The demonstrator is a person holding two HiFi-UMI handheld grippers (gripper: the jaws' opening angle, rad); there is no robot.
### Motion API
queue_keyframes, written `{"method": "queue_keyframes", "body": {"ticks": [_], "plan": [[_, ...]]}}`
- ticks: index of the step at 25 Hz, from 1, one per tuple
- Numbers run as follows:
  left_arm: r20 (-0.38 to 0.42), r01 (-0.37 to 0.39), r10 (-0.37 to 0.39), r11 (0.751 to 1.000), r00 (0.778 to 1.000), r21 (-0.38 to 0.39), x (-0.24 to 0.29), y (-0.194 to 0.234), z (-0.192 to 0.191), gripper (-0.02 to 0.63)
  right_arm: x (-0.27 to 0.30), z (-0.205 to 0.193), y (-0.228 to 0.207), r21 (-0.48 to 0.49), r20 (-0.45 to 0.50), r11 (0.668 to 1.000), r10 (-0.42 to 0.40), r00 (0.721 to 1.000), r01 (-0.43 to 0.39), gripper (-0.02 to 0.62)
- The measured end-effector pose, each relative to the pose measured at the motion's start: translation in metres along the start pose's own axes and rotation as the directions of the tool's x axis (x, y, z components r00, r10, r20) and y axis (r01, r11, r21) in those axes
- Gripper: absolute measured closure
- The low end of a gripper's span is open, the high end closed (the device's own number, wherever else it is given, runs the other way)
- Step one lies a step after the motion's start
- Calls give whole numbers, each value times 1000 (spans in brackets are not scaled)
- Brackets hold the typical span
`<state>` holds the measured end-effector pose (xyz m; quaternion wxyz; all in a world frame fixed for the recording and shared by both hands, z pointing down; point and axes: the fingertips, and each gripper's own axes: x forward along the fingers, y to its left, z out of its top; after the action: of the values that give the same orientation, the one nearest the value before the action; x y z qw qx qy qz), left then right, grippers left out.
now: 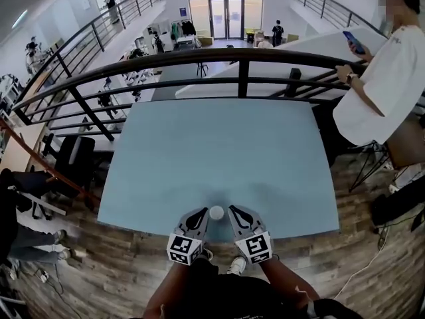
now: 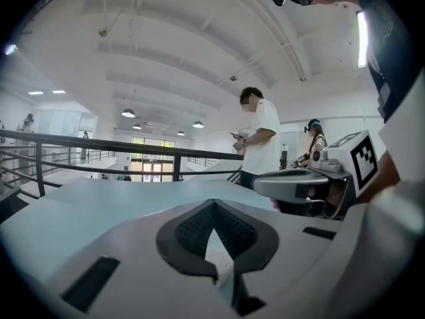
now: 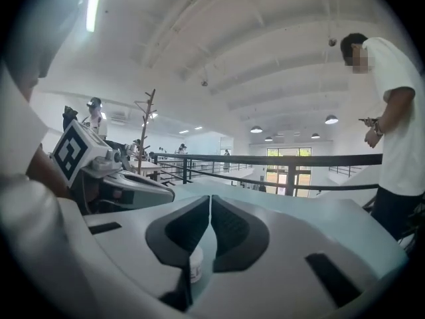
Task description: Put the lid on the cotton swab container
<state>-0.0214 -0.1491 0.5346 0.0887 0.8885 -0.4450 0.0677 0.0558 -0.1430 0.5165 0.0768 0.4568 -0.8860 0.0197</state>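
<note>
While the left gripper (image 1: 204, 212) and right gripper (image 1: 232, 210) hover pressed together, empty, a small round white container (image 1: 216, 212) sits between them on the pale-blue table (image 1: 219, 151).

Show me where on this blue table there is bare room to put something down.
Almost all of the blue table is bare: the wide stretch from the black railing down to the middle, and both near corners. It is crowded only at the middle of the near edge, where the cotton swab container stands between the left gripper and the right gripper.
</note>
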Motion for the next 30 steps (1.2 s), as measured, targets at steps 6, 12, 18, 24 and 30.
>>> {"method": "queue_keyframes", "body": {"ticks": [6, 12, 18, 24, 30], "plan": [[30, 36, -36, 999, 999, 17, -4, -18, 8, 596, -13, 13, -15, 8, 42, 999, -49, 998, 48, 572], [52, 36, -37, 999, 998, 25, -10, -15, 25, 596, -15, 29, -11, 6, 66, 999, -49, 997, 49, 577], [62, 24, -26, 999, 998, 37, -16, -6, 33, 595, -11, 38, -7, 12, 86, 999, -47, 995, 46, 577], [58, 14, -16, 999, 998, 41, -16, 1, 33, 597, -11, 35, -14, 36, 88, 997, -78, 993, 75, 577], [64, -30, 28, 999, 998, 31, -28, 20, 34, 597, -11, 34, -11, 34, 84, 997, -71, 994, 69, 577]]}}
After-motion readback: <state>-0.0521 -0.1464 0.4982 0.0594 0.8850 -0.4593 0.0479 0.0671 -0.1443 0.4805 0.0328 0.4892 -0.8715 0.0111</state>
